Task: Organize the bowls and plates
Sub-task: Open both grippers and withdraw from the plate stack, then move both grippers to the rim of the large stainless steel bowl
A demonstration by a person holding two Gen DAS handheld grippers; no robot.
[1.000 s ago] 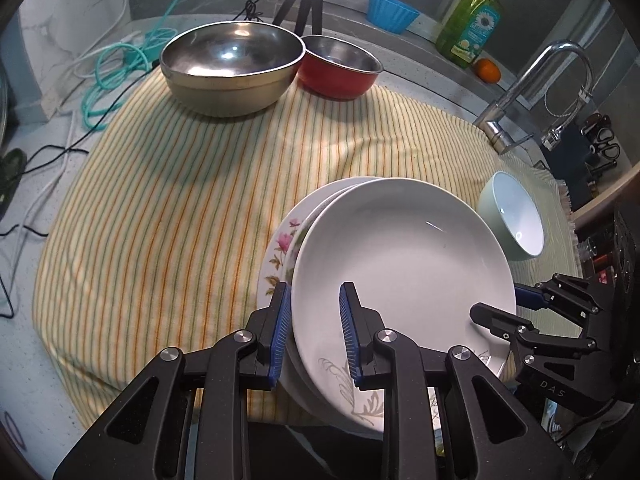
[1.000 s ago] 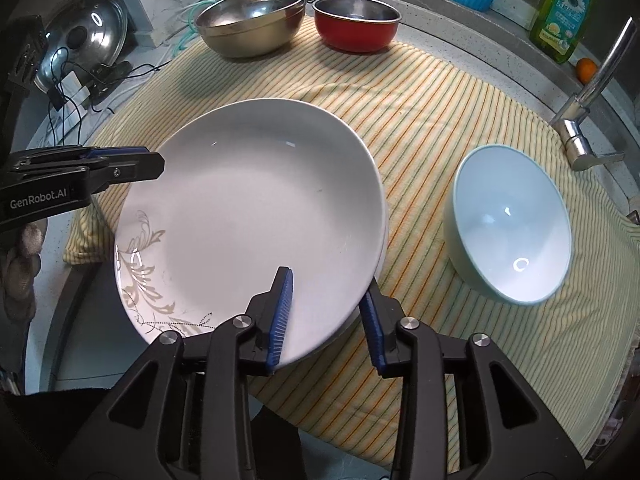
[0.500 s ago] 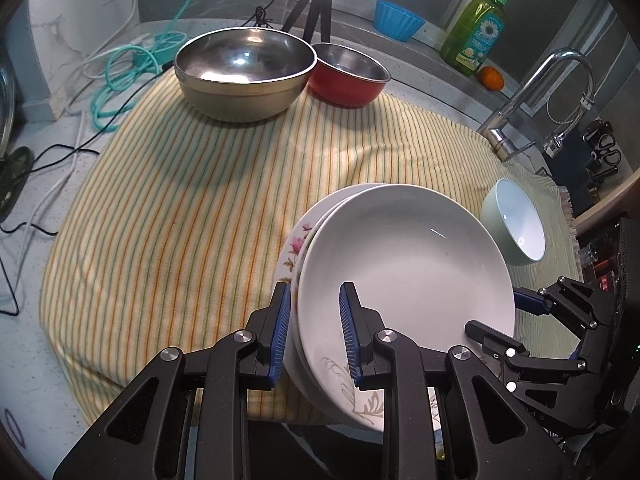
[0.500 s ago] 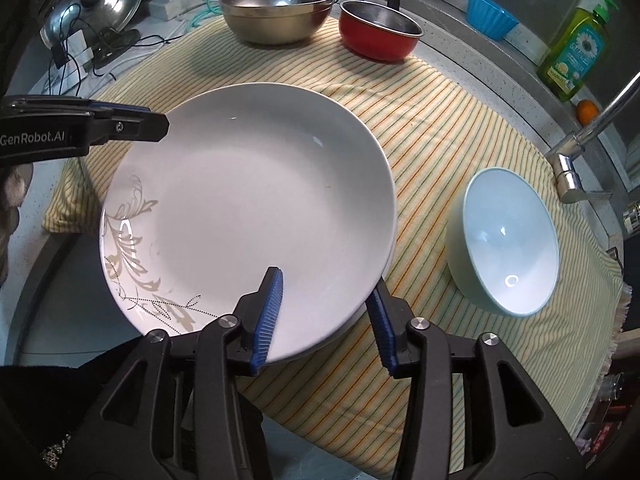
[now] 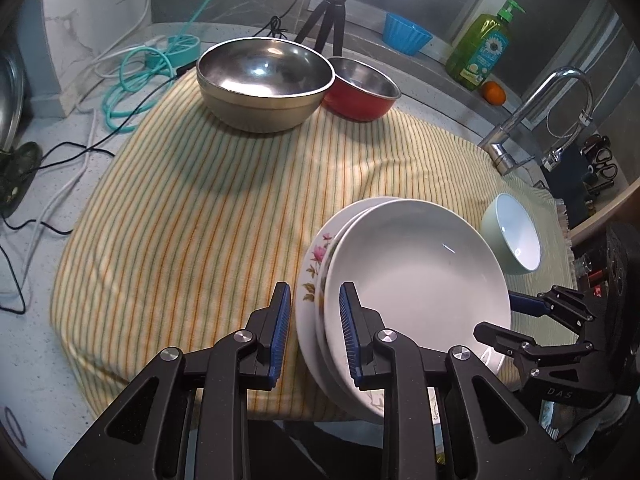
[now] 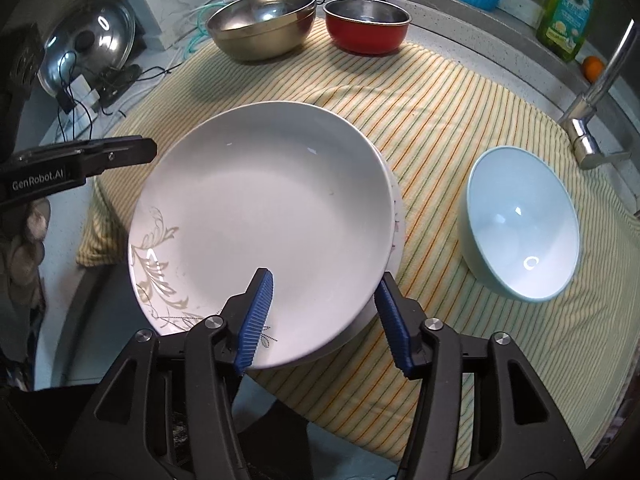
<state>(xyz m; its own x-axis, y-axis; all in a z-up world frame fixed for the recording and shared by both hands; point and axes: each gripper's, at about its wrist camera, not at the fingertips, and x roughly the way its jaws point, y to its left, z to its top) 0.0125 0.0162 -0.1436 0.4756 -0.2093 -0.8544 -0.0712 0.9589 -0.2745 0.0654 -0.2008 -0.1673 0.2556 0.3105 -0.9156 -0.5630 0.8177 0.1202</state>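
Your right gripper (image 6: 326,318) is opening off the white plate (image 6: 264,216), now stacked on the floral plate (image 5: 318,264) just left of the pale blue bowl (image 6: 524,224), while your left gripper (image 5: 314,326) stays clamped narrowly on both rims, so this stacking looks done.

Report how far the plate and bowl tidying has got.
Done: the white plate sits on the floral plate, a stack of two.
In hand: the left gripper clamps that stack's rim; the right gripper is opening off the white plate.
Left: the pale blue bowl, steel bowl and red bowl stand separately on the striped cloth.
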